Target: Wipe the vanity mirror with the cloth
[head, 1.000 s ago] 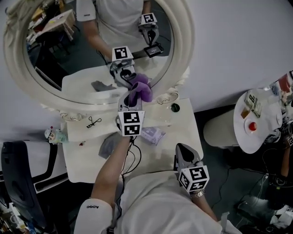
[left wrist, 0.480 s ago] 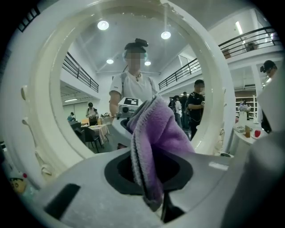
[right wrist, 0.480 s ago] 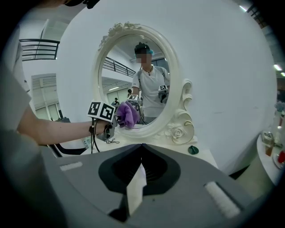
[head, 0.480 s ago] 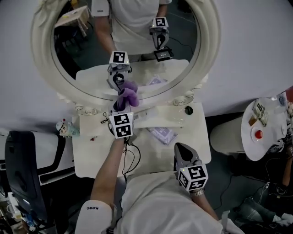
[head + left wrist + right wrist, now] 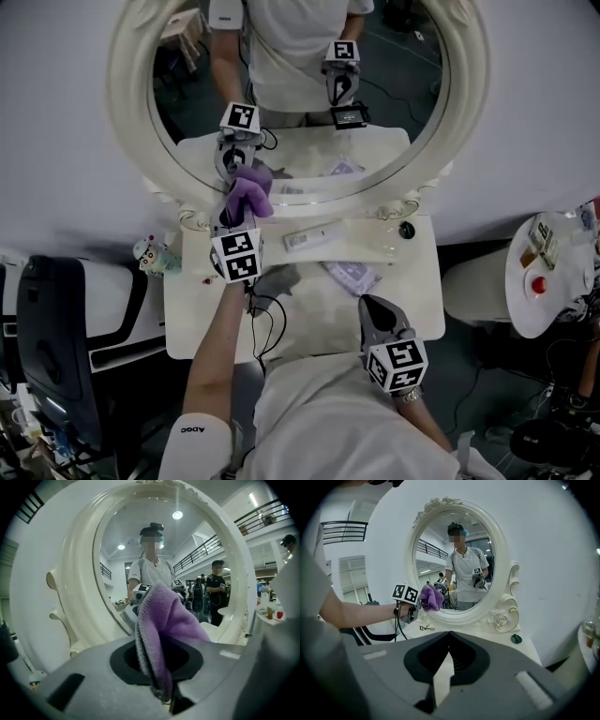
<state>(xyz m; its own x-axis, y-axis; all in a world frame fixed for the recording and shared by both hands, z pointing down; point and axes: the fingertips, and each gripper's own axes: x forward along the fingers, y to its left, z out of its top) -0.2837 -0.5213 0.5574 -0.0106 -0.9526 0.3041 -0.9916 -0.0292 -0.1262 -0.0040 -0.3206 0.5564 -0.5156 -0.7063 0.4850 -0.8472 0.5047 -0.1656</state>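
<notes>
At left, the left gripper [image 5: 230, 214] clamps a purple cloth [image 5: 249, 195], which touches the lower left glass of the oval vanity mirror [image 5: 394, 84]. Farther right, the right gripper [image 5: 370, 305] hangs over the white table [image 5: 422, 281], its jaws pressed together and empty.

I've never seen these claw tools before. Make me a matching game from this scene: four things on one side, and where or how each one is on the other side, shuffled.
Things:
1. purple cloth
2. right claw
3. vanity mirror
4. small dark round cap

States:
A. shut and empty, held near the person's body
B. lying on the table by the mirror's right foot
C. pinched in the left claw
D. standing at the back of the white table

Pairs: 1-C, 2-A, 3-D, 4-B
</notes>
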